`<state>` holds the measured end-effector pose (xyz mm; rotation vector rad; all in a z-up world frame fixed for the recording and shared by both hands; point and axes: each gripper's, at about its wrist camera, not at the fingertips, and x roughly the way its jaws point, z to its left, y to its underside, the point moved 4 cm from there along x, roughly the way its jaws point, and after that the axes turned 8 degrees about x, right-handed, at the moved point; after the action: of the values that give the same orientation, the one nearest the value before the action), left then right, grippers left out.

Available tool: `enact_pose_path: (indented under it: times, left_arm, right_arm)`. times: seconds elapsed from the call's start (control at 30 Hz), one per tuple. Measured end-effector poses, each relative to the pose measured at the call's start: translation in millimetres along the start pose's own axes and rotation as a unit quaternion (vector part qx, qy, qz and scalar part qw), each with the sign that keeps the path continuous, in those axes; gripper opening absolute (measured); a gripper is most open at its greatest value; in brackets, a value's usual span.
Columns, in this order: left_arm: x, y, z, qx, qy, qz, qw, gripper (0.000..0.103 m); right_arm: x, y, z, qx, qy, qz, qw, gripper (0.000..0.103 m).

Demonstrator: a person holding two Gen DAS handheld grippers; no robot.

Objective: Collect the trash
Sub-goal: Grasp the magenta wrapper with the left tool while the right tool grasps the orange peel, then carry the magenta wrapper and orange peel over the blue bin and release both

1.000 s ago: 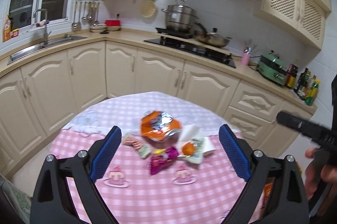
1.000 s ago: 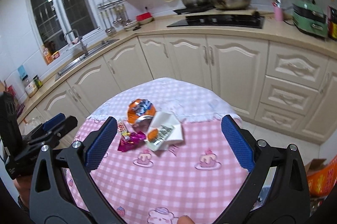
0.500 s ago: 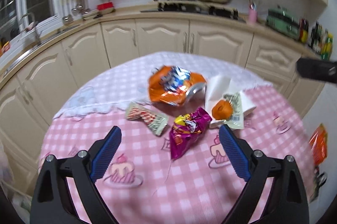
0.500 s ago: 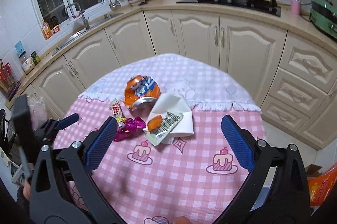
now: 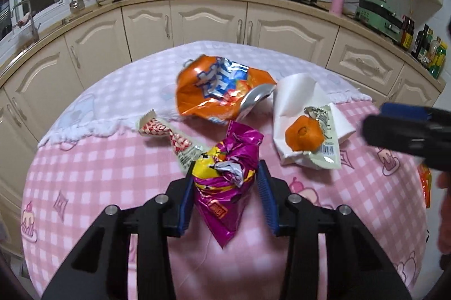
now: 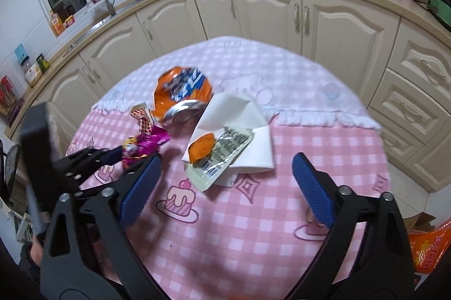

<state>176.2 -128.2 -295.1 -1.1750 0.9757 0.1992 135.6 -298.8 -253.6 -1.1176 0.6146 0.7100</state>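
Trash lies on a round table: a magenta wrapper (image 5: 225, 187), an orange chip bag (image 5: 220, 86), a red-and-white wrapper (image 5: 166, 133), and a white napkin (image 5: 293, 94) bearing an orange peel (image 5: 304, 135) and a pale barcode wrapper (image 5: 327, 150). My left gripper (image 5: 225, 167) has its jaws closing on the magenta wrapper, with the pads touching both sides. My right gripper (image 6: 227, 159) hangs just short of the napkin (image 6: 234, 111) and peel (image 6: 201, 149). Its jaws stand wide and are closing slightly, with nothing pressed between them. The left gripper (image 6: 112, 156) shows blurred at its left.
A pink checked cloth (image 5: 112, 173) covers the table. Cream kitchen cabinets (image 5: 208, 21) curve behind it, with a hob and pans on the counter. An orange bag (image 6: 428, 249) sits on the floor to the right of the table.
Both grippers have sunk toward the table. The left jaws have narrowed around the magenta wrapper. The right gripper has come closer to the napkin.
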Motion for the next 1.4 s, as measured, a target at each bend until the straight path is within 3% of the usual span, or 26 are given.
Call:
enact_pose_path:
  times: [0.07, 0.27, 0.4, 0.47, 0.5, 0.93, 1.23, 1.4]
  left_arm:
    - [-10, 6, 6, -0.015, -0.002, -0.006, 0.9999, 0.040]
    - [-31, 21, 20, -0.050, -0.001, -0.016, 0.9986, 0.040]
    - [-35, 27, 25, -0.061, 0.000, -0.018, 0.9980, 0.040]
    - [-34, 31, 27, -0.067, 0.001, -0.015, 0.9976, 0.040]
    - [-34, 33, 28, -0.071, 0.003, -0.013, 0.9974, 0.040]
    - [-48, 37, 33, -0.096, 0.007, -0.025, 0.9951, 0.040]
    - [-83, 12, 22, -0.088, 0.015, -0.062, 0.9941, 0.040]
    - [-101, -11, 0, -0.068, 0.031, -0.087, 0.9933, 0.040]
  right_arm:
    - [7, 0, 4, 0.001, -0.003, 0.005, 1.000, 0.076]
    - [26, -3, 29, -0.037, -0.008, 0.006, 0.999, 0.062]
    - [50, -1, 36, -0.075, 0.036, 0.009, 0.997, 0.049]
    - [52, 0, 38, -0.089, 0.057, 0.002, 0.994, 0.034]
    - [52, 0, 39, -0.097, 0.066, -0.001, 0.993, 0.032]
    - [6, 0, 37, -0.064, -0.003, -0.032, 0.997, 0.030]
    - [-44, -5, 35, -0.053, -0.025, -0.070, 0.996, 0.030]
    - [-89, -4, 11, -0.024, -0.025, -0.110, 0.993, 0.030]
